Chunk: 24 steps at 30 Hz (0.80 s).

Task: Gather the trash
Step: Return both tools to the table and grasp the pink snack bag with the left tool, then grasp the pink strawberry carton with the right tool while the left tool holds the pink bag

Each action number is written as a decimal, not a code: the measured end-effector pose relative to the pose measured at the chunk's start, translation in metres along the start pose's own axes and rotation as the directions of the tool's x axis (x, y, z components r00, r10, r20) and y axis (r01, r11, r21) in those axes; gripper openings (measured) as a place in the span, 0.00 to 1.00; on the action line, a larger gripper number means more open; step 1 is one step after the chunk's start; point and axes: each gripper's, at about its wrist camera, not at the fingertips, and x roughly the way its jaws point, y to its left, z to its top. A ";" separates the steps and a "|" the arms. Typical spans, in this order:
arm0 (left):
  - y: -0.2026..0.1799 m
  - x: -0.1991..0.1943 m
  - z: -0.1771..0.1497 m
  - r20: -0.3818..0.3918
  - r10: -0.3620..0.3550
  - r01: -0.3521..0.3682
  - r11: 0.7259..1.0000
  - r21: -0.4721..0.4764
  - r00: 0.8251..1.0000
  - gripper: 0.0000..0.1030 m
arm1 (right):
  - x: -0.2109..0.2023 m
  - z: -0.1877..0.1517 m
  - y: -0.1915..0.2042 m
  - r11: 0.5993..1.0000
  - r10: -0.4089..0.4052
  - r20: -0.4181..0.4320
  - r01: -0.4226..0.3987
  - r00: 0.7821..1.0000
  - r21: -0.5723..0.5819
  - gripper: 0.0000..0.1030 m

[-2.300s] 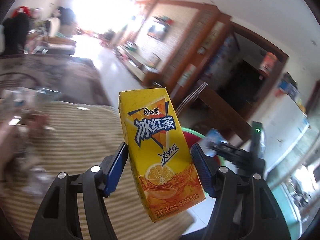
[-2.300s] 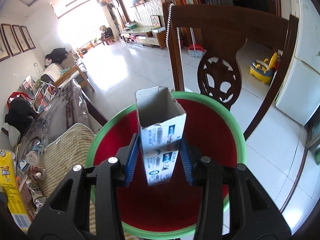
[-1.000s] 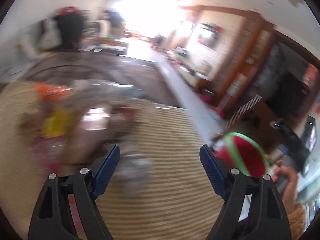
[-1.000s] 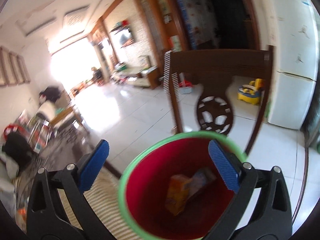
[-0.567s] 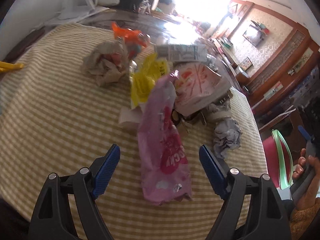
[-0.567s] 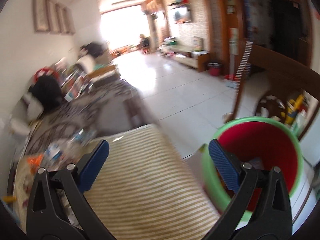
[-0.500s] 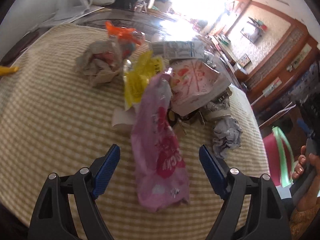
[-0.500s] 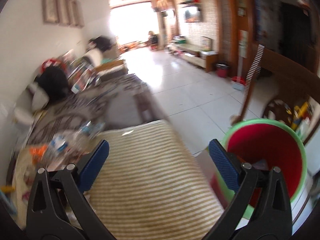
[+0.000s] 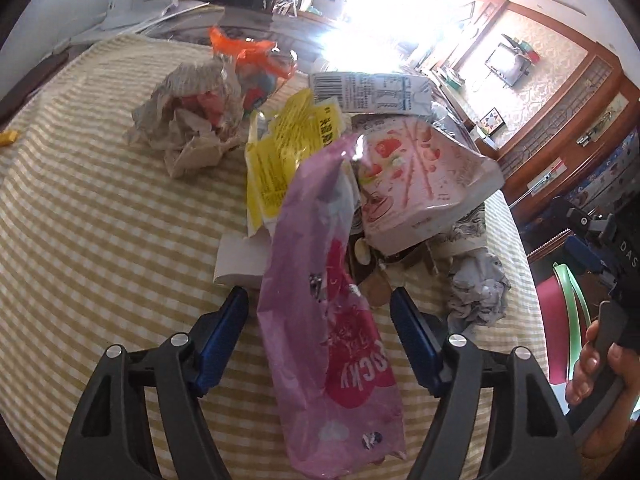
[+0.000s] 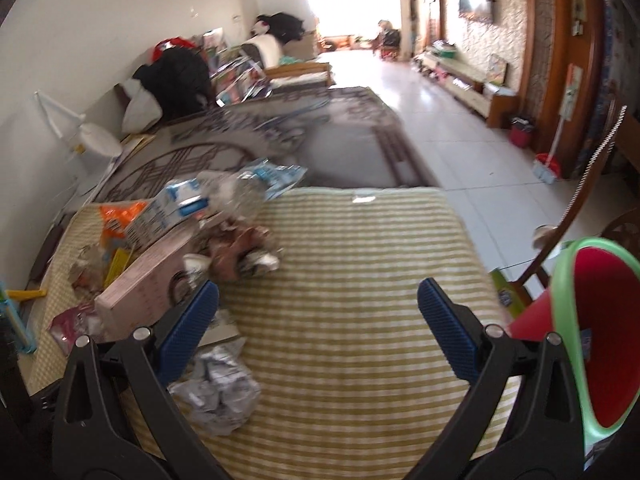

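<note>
Left gripper (image 9: 320, 320) sits low over the table (image 9: 100, 220), jaws spread wide and empty, with the pink snack wrapper (image 9: 324, 312) lying right between them. The wrapper's long axis runs roughly along the gripper's forward line, near end toward the camera, far end rising up against the trash pile, so the jaws straddle its narrow width about mid-length; closing would pinch it across the short side, which looks like the right approach. No contact visible yet, pads stand off either side. Behind it the pile: yellow wrapper (image 9: 280, 160), pink box (image 9: 420, 176), crumpled paper ball (image 9: 192, 116), orange wrapper (image 9: 248, 48), white carton (image 9: 372, 92), and a grey paper wad (image 9: 476, 292) off to the right near the table edge. Right gripper (image 10: 318, 320) is also wide open and holding nothing, pointed out over the bare striped cloth, with the same grey wad (image 10: 216, 392) down by its left finger and the pile further left. The bin (image 10: 592, 328) (red inside, green rim) stands off the table's edge at the right of that view. Left hand is clearly the nearer one for the pink wrapper; the right looks better placed for the grey wad, judging by position only. Thin film wrapper, likely to crumple or slip if pinched lightly.
</note>
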 end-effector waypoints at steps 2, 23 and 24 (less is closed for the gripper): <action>-0.002 -0.002 -0.003 0.002 -0.005 0.005 1.000 -0.001 1.000 0.67 | 0.003 -0.001 0.004 1.000 0.025 -0.013 -0.025 1.000 -0.002 0.95; -0.007 -0.040 -0.002 0.205 -0.022 0.013 0.999 0.042 0.979 0.19 | 0.058 -0.011 0.041 0.983 0.175 -0.181 -0.181 0.968 -0.019 0.85; -0.007 -0.040 -0.002 0.204 -0.024 0.016 0.999 0.044 0.979 0.19 | 0.060 -0.011 0.042 0.984 0.169 -0.186 -0.177 0.968 -0.026 0.73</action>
